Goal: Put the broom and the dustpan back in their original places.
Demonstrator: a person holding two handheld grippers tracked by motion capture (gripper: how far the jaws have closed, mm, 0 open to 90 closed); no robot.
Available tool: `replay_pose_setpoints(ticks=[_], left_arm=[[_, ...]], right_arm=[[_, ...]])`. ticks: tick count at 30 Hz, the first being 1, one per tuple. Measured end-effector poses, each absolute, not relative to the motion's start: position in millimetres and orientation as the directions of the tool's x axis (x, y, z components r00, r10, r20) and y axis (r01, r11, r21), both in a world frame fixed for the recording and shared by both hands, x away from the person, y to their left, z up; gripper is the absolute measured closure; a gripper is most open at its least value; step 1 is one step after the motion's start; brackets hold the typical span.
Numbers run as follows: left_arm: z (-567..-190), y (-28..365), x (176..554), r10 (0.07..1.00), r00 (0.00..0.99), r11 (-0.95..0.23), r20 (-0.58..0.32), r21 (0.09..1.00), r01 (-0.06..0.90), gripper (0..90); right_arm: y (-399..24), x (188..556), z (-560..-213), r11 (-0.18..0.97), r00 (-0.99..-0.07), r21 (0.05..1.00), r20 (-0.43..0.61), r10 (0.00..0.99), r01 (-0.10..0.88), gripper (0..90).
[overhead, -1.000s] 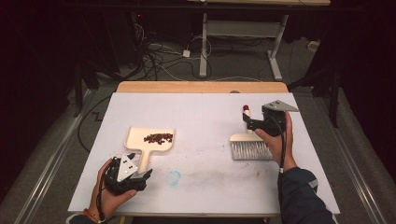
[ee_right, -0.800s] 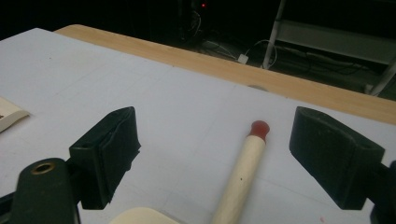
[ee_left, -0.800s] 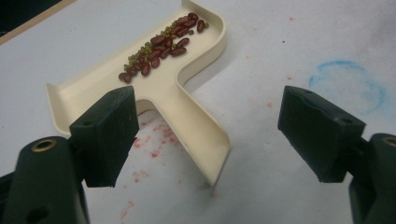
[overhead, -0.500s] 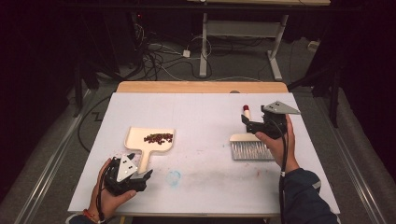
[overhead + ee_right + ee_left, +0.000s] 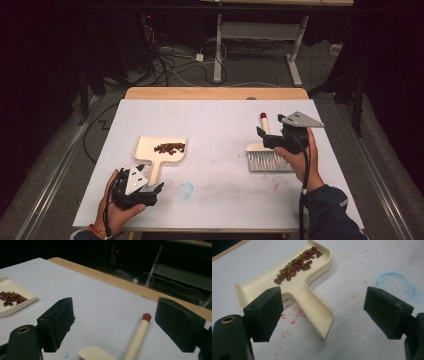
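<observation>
Jaws of both grippers stand released, nothing between the pads. Those of the left gripper (image 5: 156, 190), low and left of centre in the high view, have just been opening; in the left gripper view they straddle the handle of the cream dustpan (image 5: 312, 293) without touching it, so the pan looks set down rather than about to be lifted. It lies flat on the white desk (image 5: 220, 125), left of centre in the high view, handle pointing back toward the person. That keeps its load level: a small heap of dark red beans (image 5: 299, 263) mixed with smaller green ones sits toward the back wall of the tray, away from the open lip

Right of centre in the high view the right gripper (image 5: 261, 134) hovers just above the brush (image 5: 268, 159), its jaws wide on either side of the red-tipped handle (image 5: 140, 332) and clear of it. The bristle head rests on the desk, the handle pointing toward the far edge, within easy reach should more sweeping be wanted

Faint red specks (image 5: 289, 316) mark the desk beside the pan's handle, and a smudged blue ring (image 5: 186, 190) lies just to the right of the left gripper. To my eye the sweeping is done, with both tools let go
</observation>
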State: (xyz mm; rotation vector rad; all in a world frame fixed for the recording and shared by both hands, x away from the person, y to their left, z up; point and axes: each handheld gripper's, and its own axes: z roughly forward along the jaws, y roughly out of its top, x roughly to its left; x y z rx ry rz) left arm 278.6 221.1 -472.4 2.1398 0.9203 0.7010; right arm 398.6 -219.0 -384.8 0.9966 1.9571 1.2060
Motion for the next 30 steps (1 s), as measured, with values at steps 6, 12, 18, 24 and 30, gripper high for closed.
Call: replay_pose_setpoints(ticks=[6, 12, 18, 24, 30], left_arm=[[-473, 220, 278, 0.766, 0.608, -0.521, 0.211, 0.757, 0.394, 15.5], [-473, 220, 277, 0.762, 0.611, -0.526, 0.215, 0.755, 0.390, 15.5], [-473, 220, 277, 0.759, 0.615, -0.527, 0.214, 0.756, 0.388, 15.5], [-474, 219, 277, 0.755, 0.618, -0.536, 0.220, 0.750, 0.388, 15.5], [-474, 219, 277, 0.752, 0.621, -0.538, 0.221, 0.750, 0.385, 15.5]], right_arm=[[-218, 390, -382, 0.305, -0.525, 0.915, -0.128, 0.841, 0.265, 15.9], [-218, 381, -381, 0.313, -0.539, 0.917, -0.137, 0.831, 0.249, 15.9], [-217, 373, -379, 0.328, -0.551, 0.916, -0.155, 0.820, 0.231, 16.0], [-216, 365, -377, 0.325, -0.561, 0.922, -0.158, 0.812, 0.211, 16.4], [-217, 357, -376, 0.332, -0.574, 0.922, -0.164, 0.803, 0.200, 16.4]])
